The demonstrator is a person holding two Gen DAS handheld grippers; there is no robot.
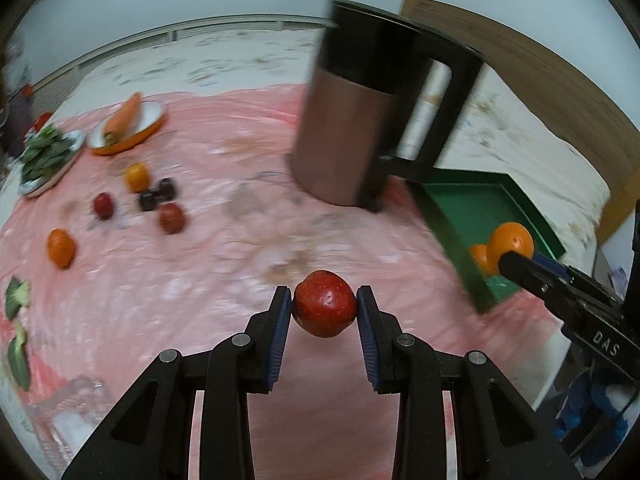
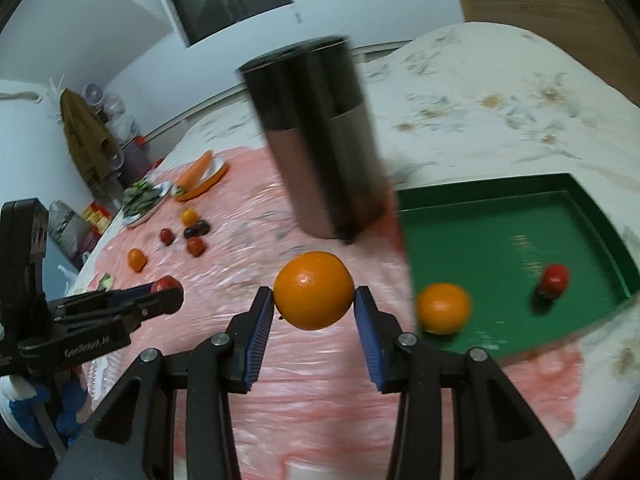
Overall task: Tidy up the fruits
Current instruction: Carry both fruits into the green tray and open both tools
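My left gripper (image 1: 324, 304) is shut on a small red fruit (image 1: 324, 309), held above the pink cloth (image 1: 200, 280). My right gripper (image 2: 314, 300) is shut on an orange (image 2: 314, 295), just left of the green tray (image 2: 592, 216). Inside the tray lie another orange (image 2: 443, 308) and a red fruit (image 2: 554, 280). In the left wrist view the right gripper (image 1: 508, 260) shows at the tray (image 1: 452, 236) with its orange (image 1: 512, 240). Loose fruit remains at the far left: an orange (image 1: 61, 248), red fruits (image 1: 172, 218), dark ones (image 1: 156, 196) and a yellow-orange one (image 1: 137, 177).
A tall dark and brown jug (image 1: 352, 120) with a handle stands between the fruit pile and the tray. A plate of greens (image 1: 48, 160) and an orange dish with a carrot (image 1: 128, 124) sit at the back left. Green vegetable pieces (image 1: 17, 298) lie at the left edge.
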